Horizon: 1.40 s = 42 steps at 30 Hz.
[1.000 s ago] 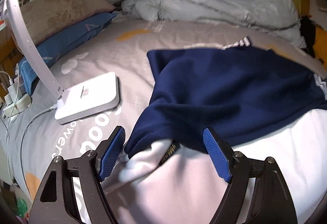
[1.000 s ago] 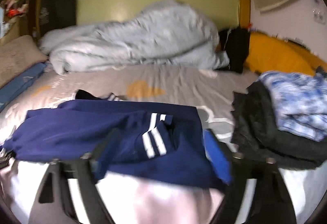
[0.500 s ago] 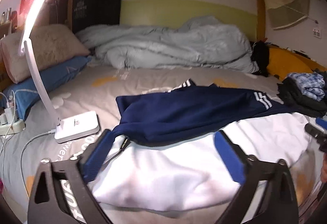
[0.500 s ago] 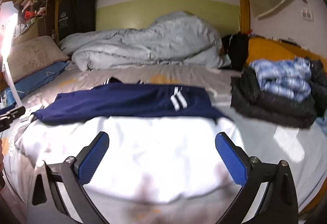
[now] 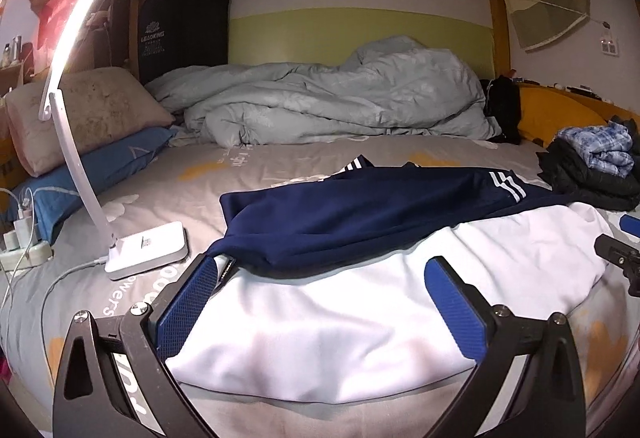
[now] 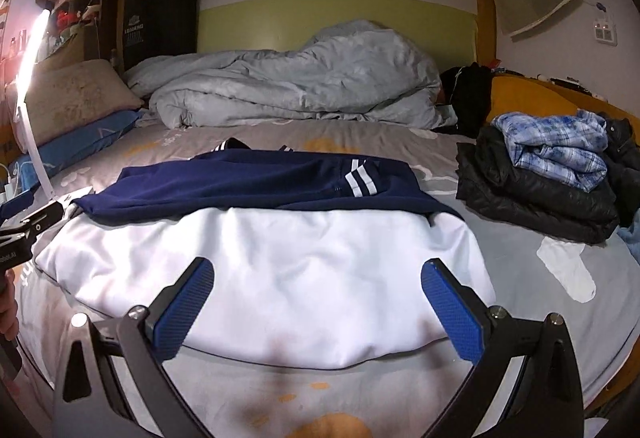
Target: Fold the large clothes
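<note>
A large white and navy jacket lies spread on the bed, white part (image 5: pixel 360 314) (image 6: pixel 280 270) toward me, navy part (image 5: pixel 360 206) (image 6: pixel 256 182) with white stripes folded across its far side. My left gripper (image 5: pixel 320 302) is open and empty, held above the jacket's near left edge. My right gripper (image 6: pixel 316 302) is open and empty above the near right edge. Each gripper shows at the edge of the other's view, the right one (image 5: pixel 620 258) and the left one (image 6: pixel 24 226).
A white desk lamp (image 5: pixel 148 246) stands on the bed left of the jacket, with cables and a power strip (image 5: pixel 24 254). A pile of dark and plaid clothes (image 6: pixel 552 174) and a white sock (image 6: pixel 568 270) lie right. A crumpled duvet (image 5: pixel 340 98) and pillows (image 5: pixel 84 114) fill the far end.
Both grippers have pulled back and risen from the jacket, letting go of the cloth. The jacket now lies flat with the navy part folded over.
</note>
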Available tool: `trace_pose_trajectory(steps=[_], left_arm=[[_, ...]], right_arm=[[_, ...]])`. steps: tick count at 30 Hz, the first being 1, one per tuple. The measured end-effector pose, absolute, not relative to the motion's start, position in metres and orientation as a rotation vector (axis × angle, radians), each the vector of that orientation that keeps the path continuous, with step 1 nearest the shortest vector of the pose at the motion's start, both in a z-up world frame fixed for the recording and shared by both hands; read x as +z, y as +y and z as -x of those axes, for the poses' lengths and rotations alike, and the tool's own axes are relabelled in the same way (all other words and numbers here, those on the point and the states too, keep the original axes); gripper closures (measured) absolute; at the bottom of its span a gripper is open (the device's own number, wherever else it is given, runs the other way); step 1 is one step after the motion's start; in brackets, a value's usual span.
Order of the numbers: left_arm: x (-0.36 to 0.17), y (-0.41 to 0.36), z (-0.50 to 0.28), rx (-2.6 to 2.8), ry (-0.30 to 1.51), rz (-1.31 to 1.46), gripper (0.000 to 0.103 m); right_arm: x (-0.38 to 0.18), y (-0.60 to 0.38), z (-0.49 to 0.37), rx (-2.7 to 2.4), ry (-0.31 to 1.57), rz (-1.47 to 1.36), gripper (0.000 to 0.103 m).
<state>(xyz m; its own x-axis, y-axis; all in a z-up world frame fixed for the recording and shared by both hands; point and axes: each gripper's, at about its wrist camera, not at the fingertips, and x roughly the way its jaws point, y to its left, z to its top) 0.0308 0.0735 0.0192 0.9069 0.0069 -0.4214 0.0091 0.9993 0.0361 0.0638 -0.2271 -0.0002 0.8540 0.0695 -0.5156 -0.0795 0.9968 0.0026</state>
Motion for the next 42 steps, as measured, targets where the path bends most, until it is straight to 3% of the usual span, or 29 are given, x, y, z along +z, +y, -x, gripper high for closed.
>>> trace_pose_trajectory(steps=[8,13,21,29,34,37,38,39,40,41,42], left_arm=[[0.001,0.058,-0.026,-0.176,0.524,-0.101,0.000],[-0.026,0.026,-0.023,-0.236,0.595,-0.299,0.000],[-0.061,-0.012,-0.027,-0.186,0.658,-0.493,0.000],[-0.065,0.034,-0.061,0.005,0.728,-0.329,0.000],[-0.061,0.057,-0.063,0.170,0.659,-0.353,0.000],[-0.055,0.088,-0.069,0.174,0.703,-0.169,0.004],[-0.054,0.098,-0.070,0.183,0.713,-0.112,0.016],[-0.053,0.106,-0.072,0.195,0.721,-0.078,0.022],[-0.052,0.114,-0.074,0.201,0.732,-0.033,0.026],[-0.052,0.123,-0.075,0.197,0.742,0.025,0.035],[-0.050,0.127,-0.075,0.185,0.741,0.068,0.044]], right_arm=[[-0.016,-0.205,-0.062,0.234,0.648,0.173,0.000],[-0.045,-0.174,-0.056,0.262,0.682,0.397,0.000],[-0.066,-0.163,-0.063,0.174,0.676,0.515,0.000],[-0.068,-0.197,-0.087,0.059,0.748,0.407,0.000],[-0.060,-0.224,-0.096,-0.054,0.749,0.363,0.000],[-0.054,-0.234,-0.097,-0.077,0.742,0.328,0.001],[-0.052,-0.238,-0.096,-0.082,0.732,0.310,0.003],[-0.051,-0.239,-0.096,-0.086,0.721,0.308,0.016],[-0.050,-0.239,-0.094,-0.118,0.691,0.327,0.036],[-0.048,-0.238,-0.094,-0.152,0.660,0.355,0.041],[-0.046,-0.235,-0.091,-0.183,0.613,0.383,0.057]])
